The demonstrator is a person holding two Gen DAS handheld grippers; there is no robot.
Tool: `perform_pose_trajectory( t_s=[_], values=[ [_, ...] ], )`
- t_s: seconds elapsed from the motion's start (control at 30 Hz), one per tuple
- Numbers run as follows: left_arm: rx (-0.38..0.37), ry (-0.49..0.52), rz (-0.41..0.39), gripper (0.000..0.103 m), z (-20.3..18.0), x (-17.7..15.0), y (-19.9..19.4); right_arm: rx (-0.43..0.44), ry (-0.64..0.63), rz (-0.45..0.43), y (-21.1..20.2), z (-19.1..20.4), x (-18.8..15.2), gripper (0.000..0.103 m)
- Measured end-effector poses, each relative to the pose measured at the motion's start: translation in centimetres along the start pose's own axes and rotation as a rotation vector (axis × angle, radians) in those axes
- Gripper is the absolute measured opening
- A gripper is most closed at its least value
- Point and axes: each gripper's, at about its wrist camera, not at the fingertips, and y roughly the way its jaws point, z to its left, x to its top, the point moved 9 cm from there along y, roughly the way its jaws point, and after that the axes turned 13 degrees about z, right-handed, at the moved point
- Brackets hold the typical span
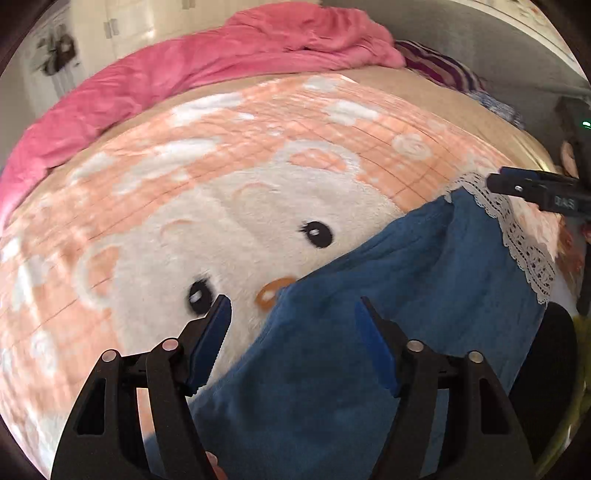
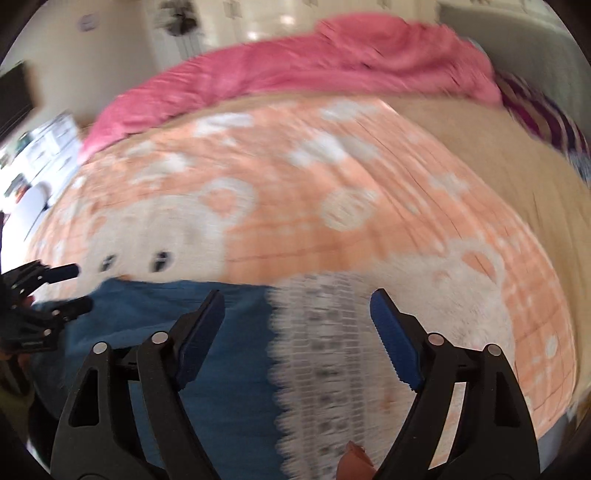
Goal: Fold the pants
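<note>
Blue pants (image 1: 406, 295) with a white lace hem (image 1: 524, 251) lie spread on a peach and white bear blanket (image 1: 184, 206). My left gripper (image 1: 292, 301) is open above the pants' left edge, its pads gripping nothing. A finger of my right gripper (image 1: 524, 186) reaches in over the lace at the right. In the blurred right wrist view, my right gripper (image 2: 297, 293) is open above the seam where the blue cloth (image 2: 221, 350) meets the lace (image 2: 325, 350). The left gripper (image 2: 79, 288) shows at the left edge, open, over the pants' other end.
A rumpled pink duvet (image 1: 184, 74) lies along the far side of the bed. Striped purple fabric (image 1: 443, 66) sits at the far right corner. White cupboards (image 2: 258, 22) and a wall stand beyond the bed.
</note>
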Motion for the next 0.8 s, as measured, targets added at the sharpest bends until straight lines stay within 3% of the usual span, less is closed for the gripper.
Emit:
perform_pose_trajectory(
  t_s=[0.07,0.17,0.23,0.27,0.33,0.43,0.53,0.63,0.8],
  values=[
    [-0.044,0.018,0.024,0.064,-0.3,0.3,1.0,0.028,0.017,0.005,0.6,-0.6,-0.2,0.073],
    [-0.021,0.066,0.024,0.061,-0.4,0.6,2.1,0.042,0.021,0.018,1.8,-1.2,-0.5,0.073],
    [-0.049,0.039,0.032,0.059,-0.2,0.7,2.8,0.049,0.021,0.033,2.4,-1.2,-0.7,0.070],
    [-0.079,0.021,0.036,0.054,-0.2,0.7,3.1,0.054,0.017,0.040,2.7,-1.2,-0.9,0.065],
    [-0.141,-0.006,0.040,0.024,-0.5,0.7,3.6,0.064,0.002,0.057,3.5,-0.9,-1.2,0.056],
    [-0.168,-0.045,0.028,0.011,-0.4,0.5,3.8,0.038,-0.032,0.064,4.0,-0.7,-1.6,0.047],
    [-0.245,-0.152,-0.041,0.006,1.1,0.7,2.4,0.024,-0.046,0.049,4.0,-0.6,-1.9,0.045],
    [-0.221,-0.204,-0.143,0.006,2.7,1.2,0.7,0.034,-0.034,0.034,3.8,-0.7,-1.9,0.045],
    [-0.125,-0.197,-0.052,0.013,2.8,0.4,4.1,-0.003,-0.054,0.035,4.6,-0.5,-2.0,0.050]
  ],
)
